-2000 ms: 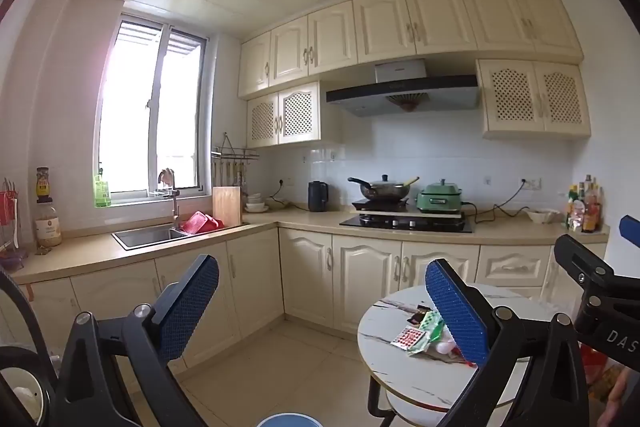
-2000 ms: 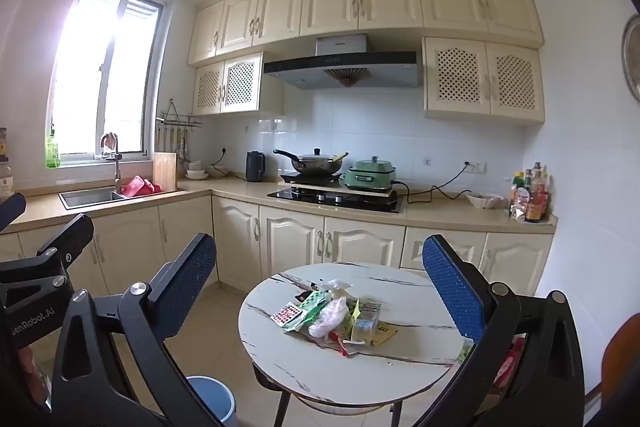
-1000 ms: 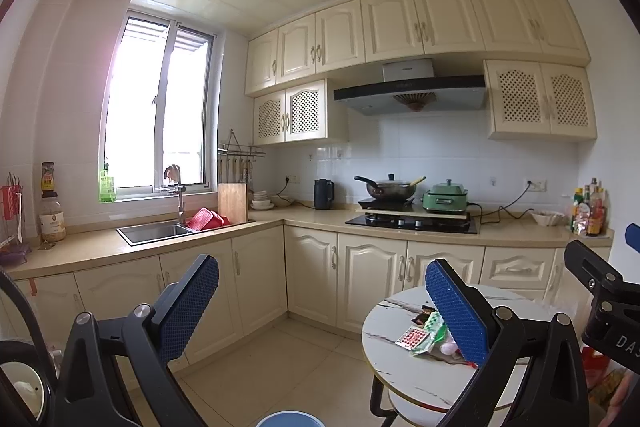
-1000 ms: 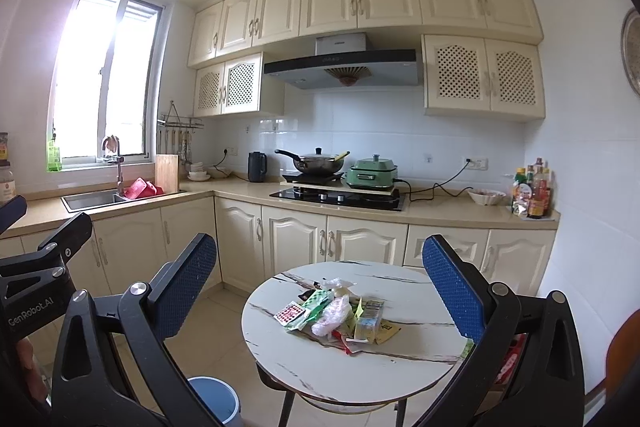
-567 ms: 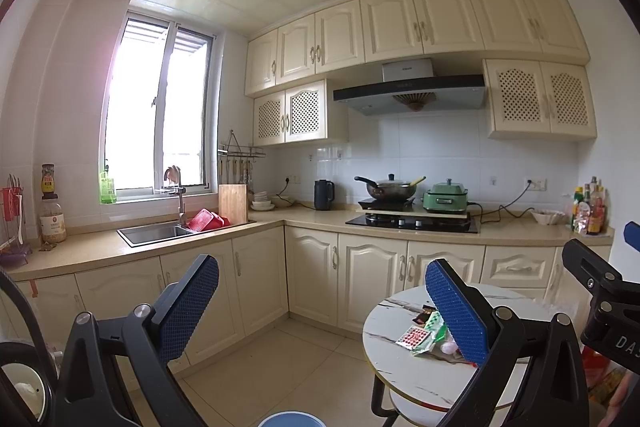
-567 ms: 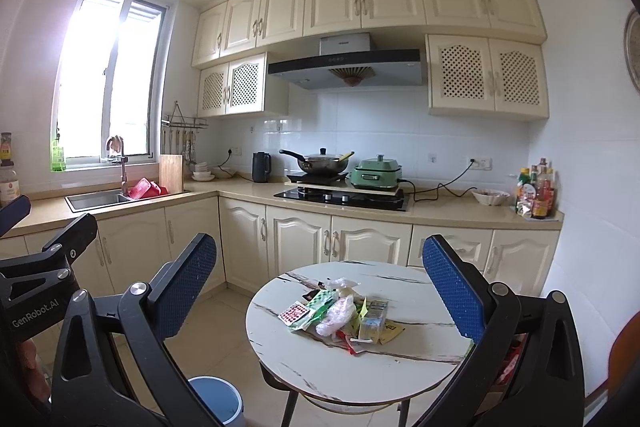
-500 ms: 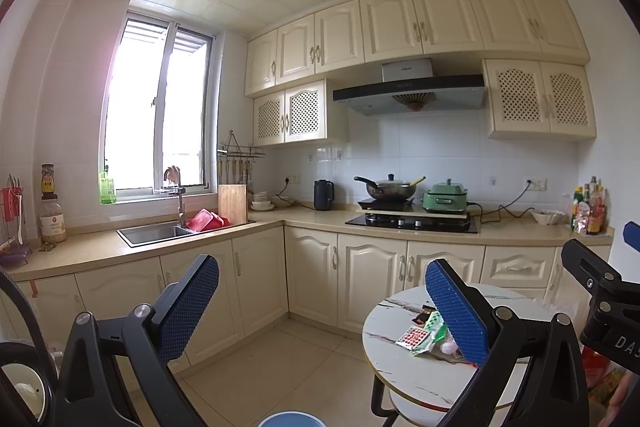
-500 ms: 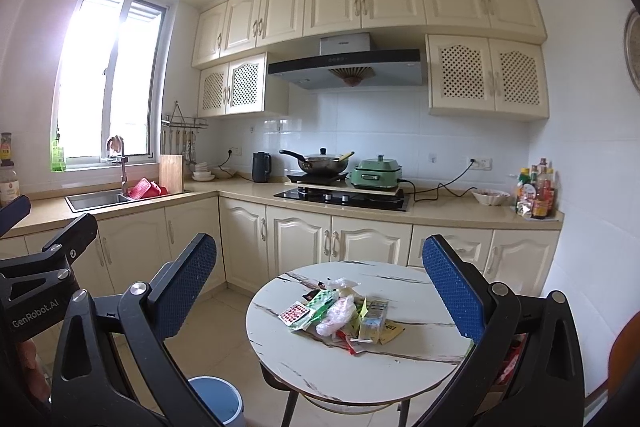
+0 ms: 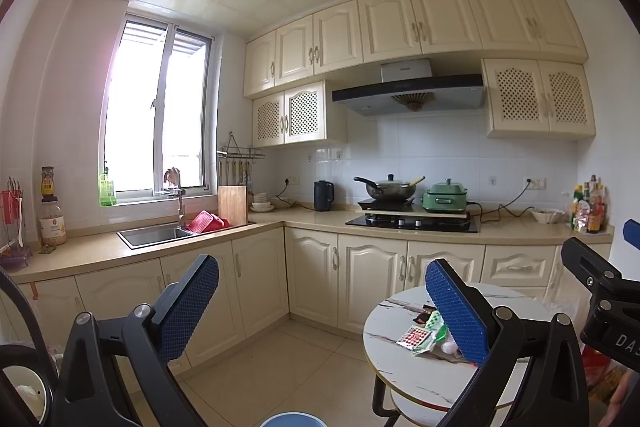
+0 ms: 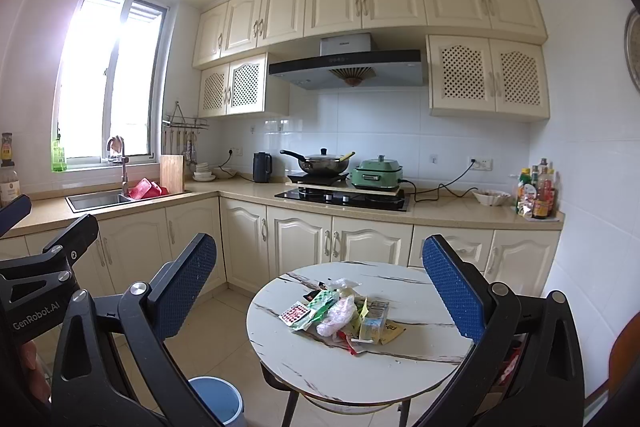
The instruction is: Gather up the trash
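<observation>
A pile of trash [image 10: 340, 315], with wrappers, a plastic bag and a small carton, lies in the middle of a round white marble-look table [image 10: 400, 371]. The pile also shows in the left wrist view [image 9: 424, 335], partly hidden by a finger. A blue bin [image 10: 218, 403] stands on the floor left of the table; its rim shows in the left wrist view [image 9: 294, 420]. My right gripper [image 10: 320, 287] is open and empty, some way short of the table. My left gripper [image 9: 320, 307] is open and empty, left of the table.
Cream cabinets and a beige counter [image 10: 440, 211] run along the back and left walls, with a sink [image 10: 98, 201], kettle, wok on a hob [image 10: 344, 197] and green cooker. Bottles [image 10: 536, 193] stand at the counter's right end. A tiled floor [image 9: 280, 367] lies between table and cabinets.
Both views have shifted slightly, with the table a little nearer in the right wrist view. Both grippers have stayed open.
</observation>
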Action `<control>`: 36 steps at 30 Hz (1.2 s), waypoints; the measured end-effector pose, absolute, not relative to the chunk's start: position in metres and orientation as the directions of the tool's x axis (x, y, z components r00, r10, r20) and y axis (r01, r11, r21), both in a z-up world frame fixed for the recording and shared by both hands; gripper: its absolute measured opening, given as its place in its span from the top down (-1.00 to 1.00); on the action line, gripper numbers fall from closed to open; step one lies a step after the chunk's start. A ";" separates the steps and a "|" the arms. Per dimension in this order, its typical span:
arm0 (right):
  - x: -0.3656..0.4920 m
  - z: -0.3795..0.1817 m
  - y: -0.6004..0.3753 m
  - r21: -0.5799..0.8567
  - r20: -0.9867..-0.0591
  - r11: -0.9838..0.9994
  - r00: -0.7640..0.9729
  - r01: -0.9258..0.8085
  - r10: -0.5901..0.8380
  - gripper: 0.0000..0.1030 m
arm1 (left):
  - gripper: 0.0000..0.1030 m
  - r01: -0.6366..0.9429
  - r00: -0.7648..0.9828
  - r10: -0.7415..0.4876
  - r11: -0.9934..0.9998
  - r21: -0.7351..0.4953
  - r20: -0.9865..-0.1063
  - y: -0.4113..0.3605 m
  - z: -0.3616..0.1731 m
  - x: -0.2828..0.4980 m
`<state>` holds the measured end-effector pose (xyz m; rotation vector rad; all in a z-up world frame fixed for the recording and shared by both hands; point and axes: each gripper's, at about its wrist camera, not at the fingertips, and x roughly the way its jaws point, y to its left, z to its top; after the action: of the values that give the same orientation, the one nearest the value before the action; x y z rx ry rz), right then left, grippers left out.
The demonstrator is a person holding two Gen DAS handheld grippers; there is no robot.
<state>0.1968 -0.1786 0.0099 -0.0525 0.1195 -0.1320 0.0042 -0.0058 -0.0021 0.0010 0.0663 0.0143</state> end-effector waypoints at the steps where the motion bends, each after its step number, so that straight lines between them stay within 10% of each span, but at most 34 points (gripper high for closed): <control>1: 0.197 0.010 -0.179 -0.060 -0.116 0.990 0.984 0.129 -0.135 -1.00 | -0.99 -0.014 0.998 0.014 1.000 0.001 -0.066 -0.006 -0.002 0.004; 36: 0.233 -0.021 -0.219 0.013 -0.142 0.984 0.974 0.178 -0.174 -1.00 | -0.99 0.001 0.989 0.001 1.000 0.013 -0.150 -0.002 -0.046 0.075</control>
<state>0.2332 -0.2189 -0.0210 0.0253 0.1412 -0.1774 0.0747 -0.0017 -0.0456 0.0136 0.1506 -0.0001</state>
